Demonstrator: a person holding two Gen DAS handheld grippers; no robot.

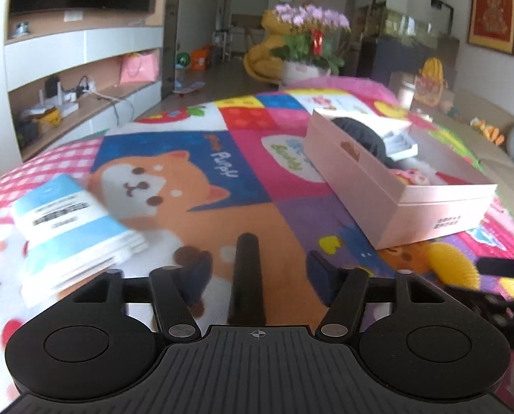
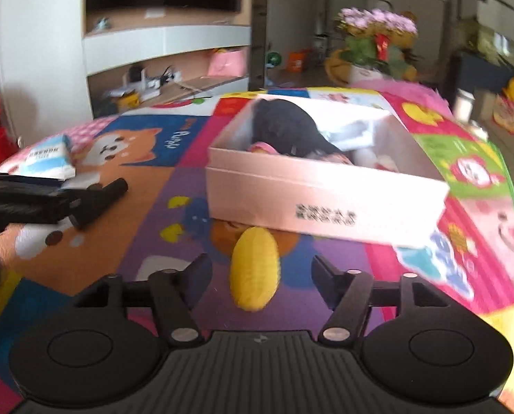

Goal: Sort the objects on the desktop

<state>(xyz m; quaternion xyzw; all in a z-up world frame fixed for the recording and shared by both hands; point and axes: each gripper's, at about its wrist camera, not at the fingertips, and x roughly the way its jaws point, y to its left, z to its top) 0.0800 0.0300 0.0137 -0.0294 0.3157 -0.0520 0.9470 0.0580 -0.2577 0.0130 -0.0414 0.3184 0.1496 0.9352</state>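
Note:
A black marker-like stick [image 1: 246, 276] lies on the colourful mat between the open fingers of my left gripper [image 1: 255, 277]; it also shows in the right wrist view [image 2: 101, 200]. A yellow ribbed oval toy [image 2: 255, 272] lies between the open fingers of my right gripper [image 2: 260, 276], just in front of the pink box [image 2: 326, 189]. The toy shows at the right in the left wrist view [image 1: 453, 262]. The pink box [image 1: 395, 189] holds a black item, a white tray and small toys. A blue-and-white tissue pack [image 1: 70, 227] lies at the left.
The colourful cartoon mat [image 1: 222, 172] covers the table. The left gripper body [image 2: 22, 200] shows at the left of the right wrist view. A flower pot [image 1: 305, 48] stands beyond the far edge. Shelves and a TV are at the back left.

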